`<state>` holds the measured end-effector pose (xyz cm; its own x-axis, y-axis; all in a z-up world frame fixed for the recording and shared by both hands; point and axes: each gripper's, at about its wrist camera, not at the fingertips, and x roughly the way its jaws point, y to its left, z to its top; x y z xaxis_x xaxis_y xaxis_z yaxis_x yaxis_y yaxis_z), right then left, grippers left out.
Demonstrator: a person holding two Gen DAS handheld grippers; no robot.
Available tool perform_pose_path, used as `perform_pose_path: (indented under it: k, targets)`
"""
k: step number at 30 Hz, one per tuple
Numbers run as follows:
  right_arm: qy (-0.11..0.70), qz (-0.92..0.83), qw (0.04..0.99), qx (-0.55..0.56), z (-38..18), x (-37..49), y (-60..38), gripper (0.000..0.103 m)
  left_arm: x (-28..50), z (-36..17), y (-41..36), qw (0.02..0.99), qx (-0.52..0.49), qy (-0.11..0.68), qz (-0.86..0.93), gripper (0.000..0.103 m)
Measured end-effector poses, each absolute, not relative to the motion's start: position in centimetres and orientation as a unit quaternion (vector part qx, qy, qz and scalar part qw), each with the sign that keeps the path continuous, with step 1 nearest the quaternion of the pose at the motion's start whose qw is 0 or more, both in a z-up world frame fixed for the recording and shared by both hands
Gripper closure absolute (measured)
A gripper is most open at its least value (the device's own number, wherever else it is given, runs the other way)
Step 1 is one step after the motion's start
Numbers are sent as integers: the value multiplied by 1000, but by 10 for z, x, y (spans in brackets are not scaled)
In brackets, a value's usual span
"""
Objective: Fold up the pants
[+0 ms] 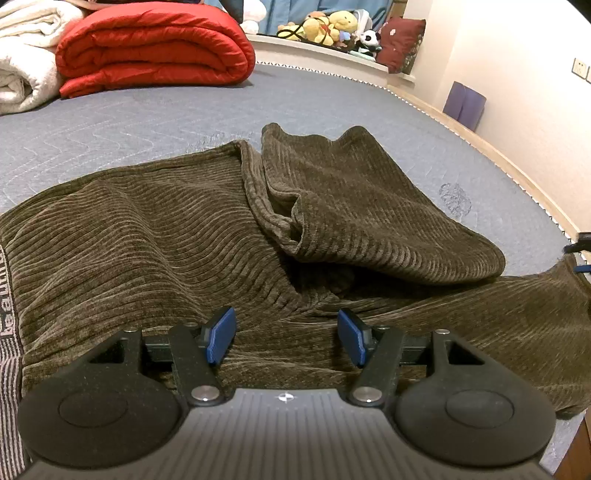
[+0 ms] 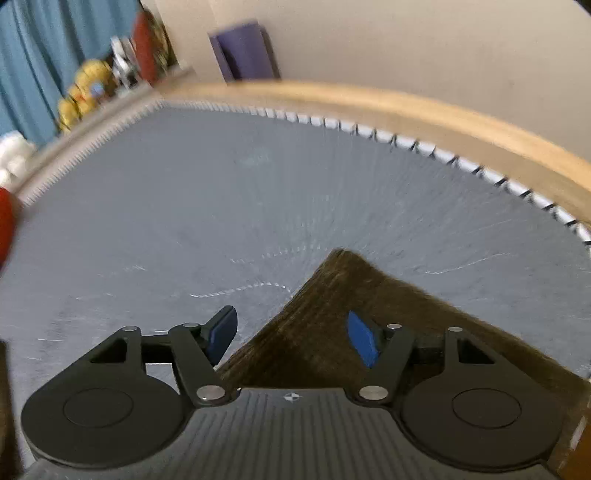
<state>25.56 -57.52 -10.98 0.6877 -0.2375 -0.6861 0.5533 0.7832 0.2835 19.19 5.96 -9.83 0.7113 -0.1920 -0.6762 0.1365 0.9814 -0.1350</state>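
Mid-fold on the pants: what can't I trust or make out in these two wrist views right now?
- Pants waistband lettering: cut off by the left wrist view's left edge.
- Near hem of the pants: hidden under the left tool body.
- Right wrist view: motion-blurred; corduroy ribs and mattress stitching smeared.
- Plush toys: too small for detail.

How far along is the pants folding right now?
Early on. Done: one leg end of the pants is flopped back over the rest, loosely and crooked. In hand: nothing; the left gripper is open above the cloth, and the right gripper is open over a corner of the pants lying on the bed, gripping nothing. Left: straighten that fold, smooth the wrinkles, and fold the pants down compactly.
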Motion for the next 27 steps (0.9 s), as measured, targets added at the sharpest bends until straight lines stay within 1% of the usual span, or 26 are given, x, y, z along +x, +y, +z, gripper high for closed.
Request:
perform_pose_path:
  k: [2,3,4,5,6,8,12,14,17,18,19,20,21,22,24,27]
  targets:
    - [360,-249,870,227,-120,274,-573,33,193,-99,60,924,-37,370,-89,36]
    - [365,-270,870,192,-119,282,-566,48,194,-99,60,924,-37,370,-89,36]
    - [379,-293,865,152,-119,291,-558,76,195,-99,60,924,-37,371,-89,36]
    - [382,-308,862,127,-118,297,-554,88,196,-98,60,924,-38,371,-89,36]
    - [384,-313,860,124,-117,304,-553,93,196,-98,61,924,-40,371,-89,36]
    - [381,-328,855,124,-115,316,-557,96,197,-98,62,924,-44,369,-90,36]
    - [306,-338,878,149,-93,335,-581,97,194,-96,66,927,-51,360,-94,36]
    - [294,-343,877,162,-92,342,-589,97,192,-96,67,928,-54,357,-94,36]
    - [340,-358,858,143,-107,349,-592,95,192,-94,70,928,-67,354,-95,36]
    - [348,-355,856,142,-110,343,-594,86,191,-93,71,928,-71,352,-95,36]
    - [344,-356,857,147,-110,336,-596,70,191,-92,72,929,-75,350,-96,36]
    - [332,-354,861,153,-108,325,-598,60,190,-90,73,929,-79,348,-97,36]
    - [314,-345,870,157,-103,312,-601,47,189,-89,74,930,-82,345,-101,36]
    - [299,-336,879,158,-98,299,-602,44,188,-87,74,931,-84,340,-105,36]
    - [281,-329,886,164,-91,269,-610,43,182,-82,72,934,-82,327,-117,37]
    - [251,-317,892,203,-87,216,-626,41,166,-74,64,932,-74,310,-172,38]
